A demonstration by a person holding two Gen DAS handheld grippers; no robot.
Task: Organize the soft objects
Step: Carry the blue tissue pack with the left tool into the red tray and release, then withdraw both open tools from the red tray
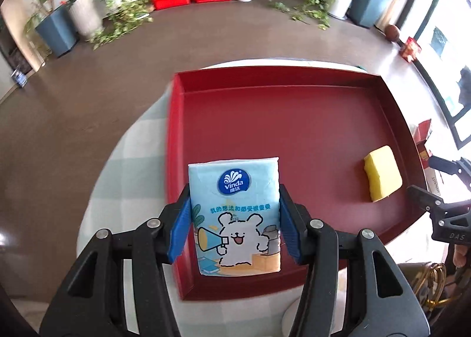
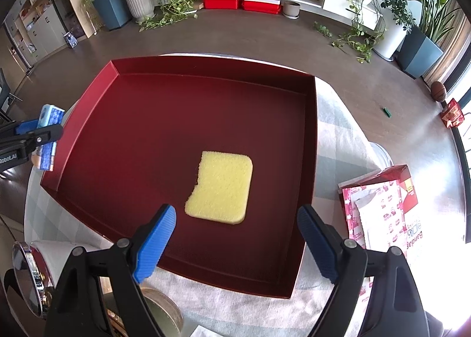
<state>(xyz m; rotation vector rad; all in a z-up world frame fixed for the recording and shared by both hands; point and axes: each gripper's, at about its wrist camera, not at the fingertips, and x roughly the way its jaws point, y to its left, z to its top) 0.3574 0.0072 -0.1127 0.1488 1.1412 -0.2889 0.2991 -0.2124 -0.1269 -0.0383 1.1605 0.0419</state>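
Left wrist view: the left gripper [image 1: 234, 225] is clamped on a light-blue soft plastic tissue pack w/ white cartoon bear print [image 1: 234, 213], blue ribbed pads pressing both long sides at mid-height. Pack is upright in the jaws, over the near-left corner of the shallow dark-red rectangular tray [image 1: 294, 119]. Handling, est.: light, compressible, slick film wrap; hold across the narrow flanks near mid-body, moderate squeeze, since excess force likely dents it and a loose hold may let it slip. A yellow foam sponge w/ a rough torn edge [image 1: 382, 176] lies flat at the tray's right side, well apart from the pack. Right wrist view: the right gripper [image 2: 235, 236] hangs w/ jaws spread wide, nothing between the pads, above the tray's near edge just short of the sponge. Sponge est. very light, soft, springy; grip across opposite flat edges. Tray floor otherwise bare, so no obstruction for set-down. Off-tray: a red-and-white printed paper bag [image 2: 379, 207] at right on the pale checked tablecloth [image 2: 338, 136]; a chrome-rimmed round object [image 2: 26, 278] at lower left, identity unclear.
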